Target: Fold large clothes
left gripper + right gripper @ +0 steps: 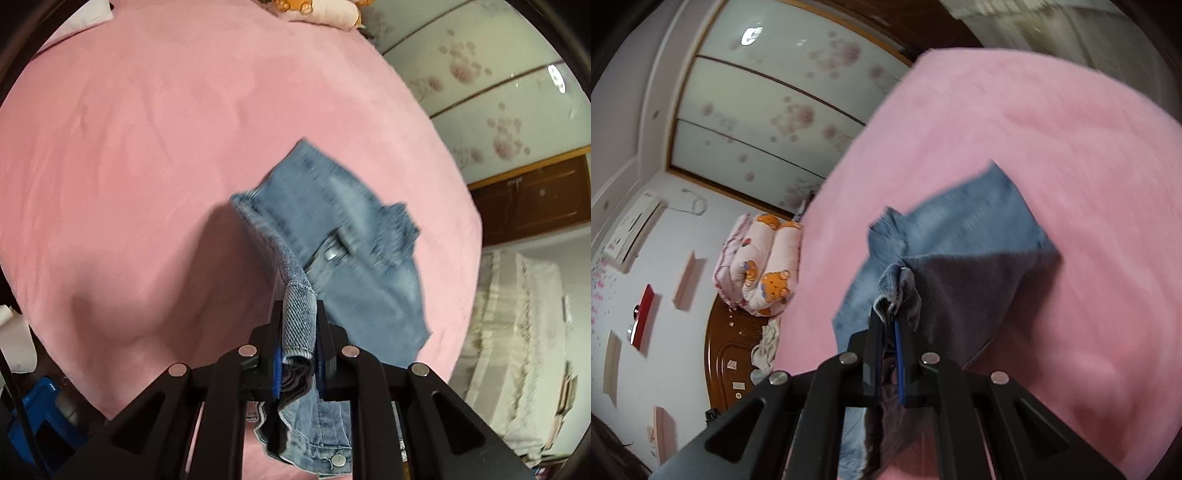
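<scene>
A blue denim garment (332, 229) with metal buttons hangs above the pink bed (129, 147). My left gripper (298, 314) is shut on a thick denim hem, with more cloth bunched between its black fingers and below them. In the right wrist view, the same denim garment (967, 229) drapes down toward the pink bed (1052, 129), its darker underside in shadow. My right gripper (888, 317) is shut on another bunched edge of it. The lower part of the garment is blurred.
A rolled quilt with bear prints (764, 266) lies by the wooden headboard (735, 354). Floral wardrobe doors (491, 92) stand beyond the bed. A lace-covered piece of furniture (524, 350) sits beside the bed, and a blue object (40, 417) lies lower left.
</scene>
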